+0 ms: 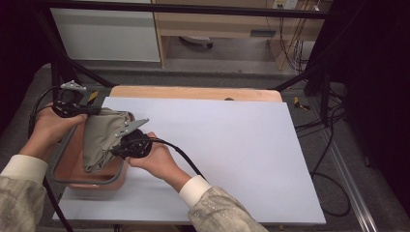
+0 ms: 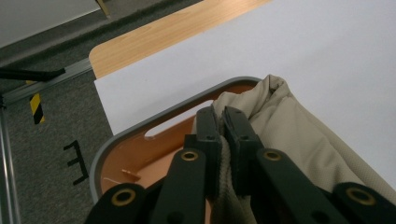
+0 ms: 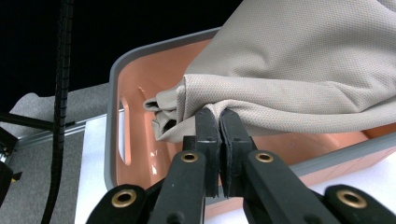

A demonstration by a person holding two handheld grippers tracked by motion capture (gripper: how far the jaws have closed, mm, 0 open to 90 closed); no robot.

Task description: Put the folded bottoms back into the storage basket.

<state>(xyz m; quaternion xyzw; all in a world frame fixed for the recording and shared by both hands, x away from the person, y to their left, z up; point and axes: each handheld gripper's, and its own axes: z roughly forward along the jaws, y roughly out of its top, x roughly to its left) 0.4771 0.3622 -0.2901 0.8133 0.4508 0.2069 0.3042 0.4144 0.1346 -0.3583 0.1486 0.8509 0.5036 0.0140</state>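
Observation:
A beige cloth hangs over an orange bin with a grey rim at the table's left edge. My left gripper pinches the cloth's far edge, and in the left gripper view the cloth passes between the two pressed jaws of the left gripper. My right gripper clamps the cloth's near right edge. Seen from the right gripper view, the cloth drapes above the bin, and a fold of it is squeezed in the right gripper.
The bin rests on a white sheet covering a wooden table. Black frame legs and cables stand on the grey floor to the right. A floor rail with a yellow-black mark lies left of the table.

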